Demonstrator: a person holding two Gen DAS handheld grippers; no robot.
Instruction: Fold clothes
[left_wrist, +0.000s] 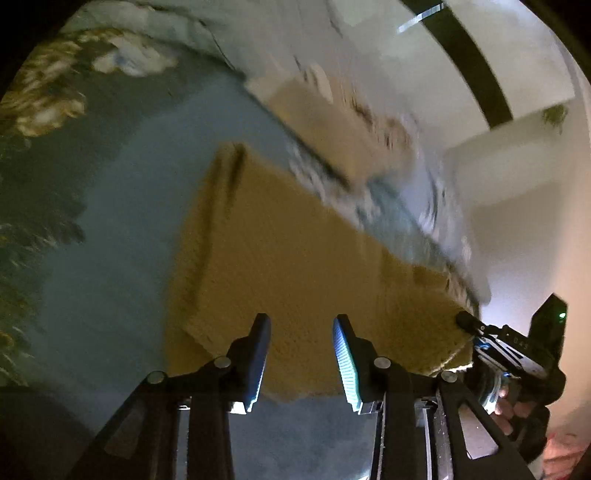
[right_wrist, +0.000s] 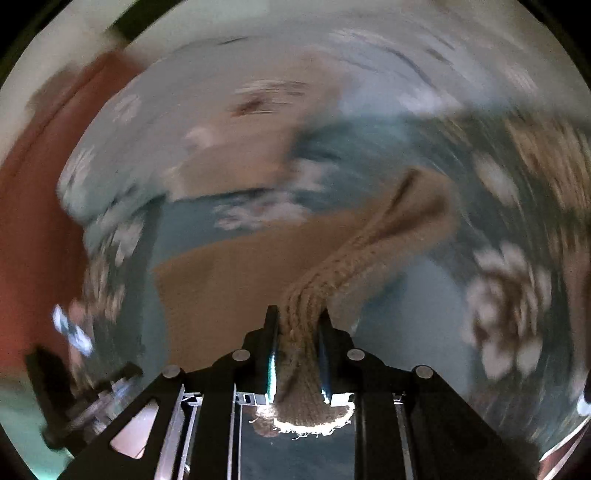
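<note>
The right gripper (right_wrist: 297, 328) has its fingers (right_wrist: 271, 343) clenched on a bunched part of the sweater (right_wrist: 354, 258), a tan knitted piece; the fabric goes between the two fingers and a frayed end comes out behind them. From the grip, the knit rises like a thick twisted rope and joins the rest of the garment, which lies on the bed (right_wrist: 192, 229).

The left gripper (left_wrist: 301, 354) has its fingers (left_wrist: 258, 347) released, with a clear gap between them and nothing inside. It hangs just above the near edge of the sweater (left_wrist: 288, 236). In this view the garment lies as a flat, nearly rectangular panel on the bed (left_wrist: 122, 221), which has a blue cover with white flowers. One long side seems doubled over. At the right corner of the panel the other gripper (left_wrist: 469, 323) holds the cloth.

I judge the folding is in the middle: the body looks flattened and perhaps folded once, but at least one more fold is left. Both views are blurred, so the exact number of layers I cannot tell.
</note>
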